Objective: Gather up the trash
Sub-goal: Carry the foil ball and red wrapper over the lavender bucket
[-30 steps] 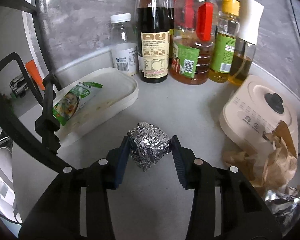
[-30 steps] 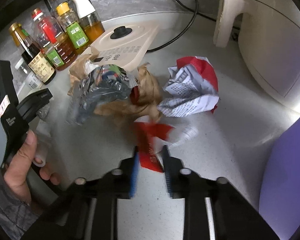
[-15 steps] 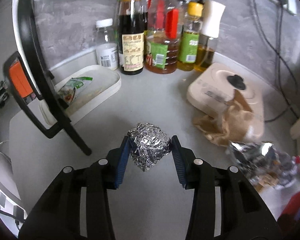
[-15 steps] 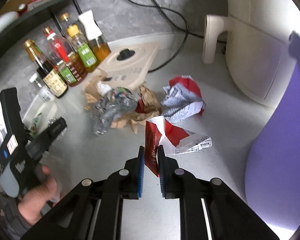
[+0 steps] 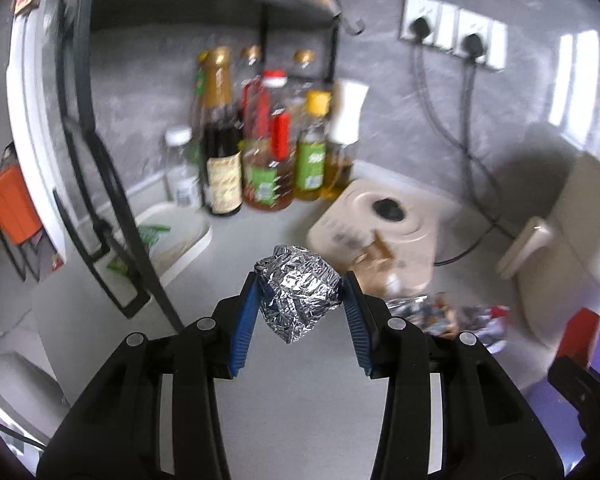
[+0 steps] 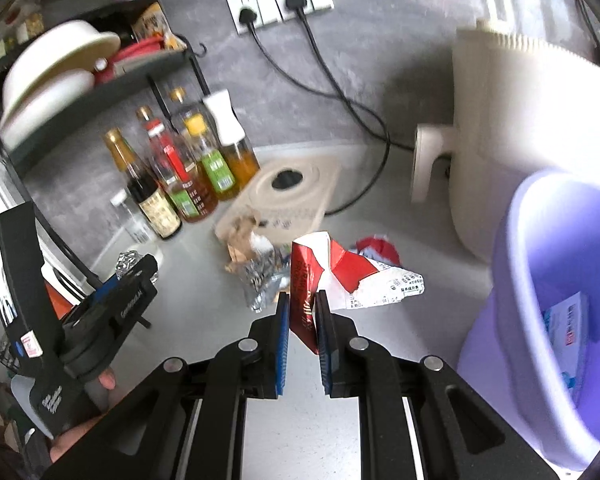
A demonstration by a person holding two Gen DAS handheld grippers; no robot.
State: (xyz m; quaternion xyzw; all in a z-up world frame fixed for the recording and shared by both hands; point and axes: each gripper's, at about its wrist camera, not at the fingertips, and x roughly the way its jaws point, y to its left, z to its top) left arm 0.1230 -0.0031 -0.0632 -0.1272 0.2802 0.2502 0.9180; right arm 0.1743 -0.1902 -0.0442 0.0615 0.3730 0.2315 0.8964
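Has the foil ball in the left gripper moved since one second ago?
Yes. The foil ball, clamped in the left gripper, has risen off the counter and away from the bottles, which look smaller now.

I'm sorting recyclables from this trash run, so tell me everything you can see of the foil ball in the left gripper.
The foil ball is a crumpled lump of shiny silver aluminium foil, roughly round with sharp creases and a pointed lower end. It sits between the blue pads of the left gripper, pinched at its sides and held up off the grey counter. Nothing else touches it. What it wraps, if anything, cannot be seen.
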